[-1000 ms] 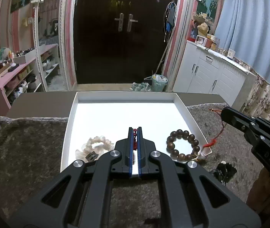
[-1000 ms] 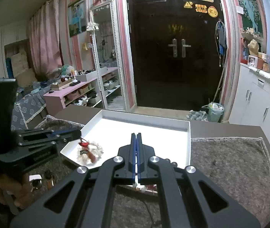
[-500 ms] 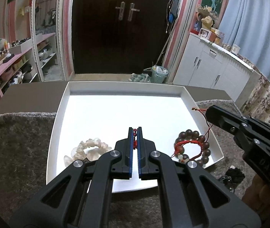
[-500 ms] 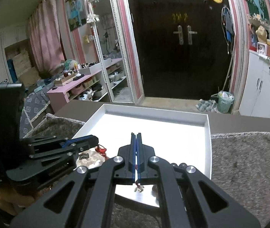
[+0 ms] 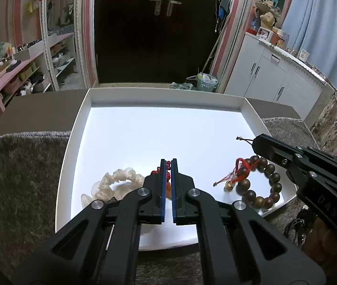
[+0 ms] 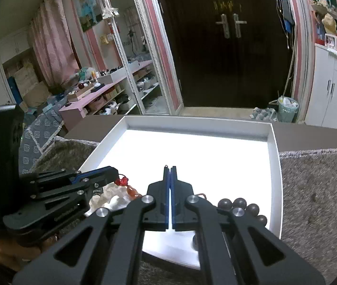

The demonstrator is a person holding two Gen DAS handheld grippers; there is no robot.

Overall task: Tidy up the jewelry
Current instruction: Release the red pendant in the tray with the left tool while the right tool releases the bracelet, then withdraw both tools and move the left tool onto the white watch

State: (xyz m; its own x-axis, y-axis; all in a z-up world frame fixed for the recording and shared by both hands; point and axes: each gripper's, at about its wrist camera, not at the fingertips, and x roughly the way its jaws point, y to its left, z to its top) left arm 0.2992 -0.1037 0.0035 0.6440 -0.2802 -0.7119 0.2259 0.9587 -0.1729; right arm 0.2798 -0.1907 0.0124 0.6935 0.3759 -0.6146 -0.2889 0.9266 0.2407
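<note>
- Red cord bracelet [image 5: 239, 173] hangs from the right gripper [image 5: 255, 142], jaws closed on its string; the string runs up-right to the tip and a knotted end sticks out left of it, tassel and small bell at the bottom over the tray's front right.
- It drapes onto the brown bead bracelet [image 5: 261, 182], which lies flat near the tray's right wall.
- Left gripper [image 5: 167, 163] is pinched on a red knotted piece [image 6: 122, 181], orange beads trailing below, long axis toward the camera.
- White chunky bracelet [image 5: 116, 182] lies front left, just beside it.
- White tray [image 5: 163, 92] is bare across its middle and back; walls raised all round.
- Grey rug [image 5: 18, 166] lies under the tray on both sides.
</note>
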